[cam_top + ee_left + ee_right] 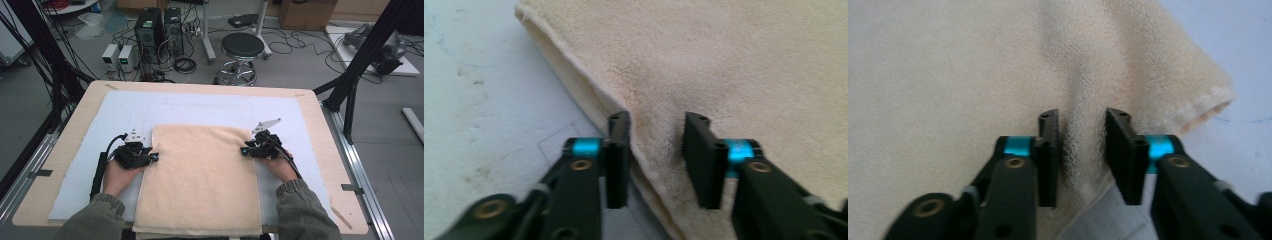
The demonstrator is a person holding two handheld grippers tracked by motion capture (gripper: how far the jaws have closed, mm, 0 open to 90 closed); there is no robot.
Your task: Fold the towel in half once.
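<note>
A cream towel [200, 180] lies folded on the white mat [80, 165] covering the desk [320, 130]. The left gripper [150, 157] pinches a ridge of cloth at the towel's left edge, jaws narrowed on it. The right gripper [246, 150] pinches the towel's right edge likewise, near its far corner.

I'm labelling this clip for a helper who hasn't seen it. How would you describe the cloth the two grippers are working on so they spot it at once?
Start at the wooden table, covered by a pale blue-white mat. On the mat's near half lies a cream towel, its near end at the table's edge. It is the one fuzzy, warm-coloured cloth, with the left gripper and right gripper pinching its side edges.
</note>
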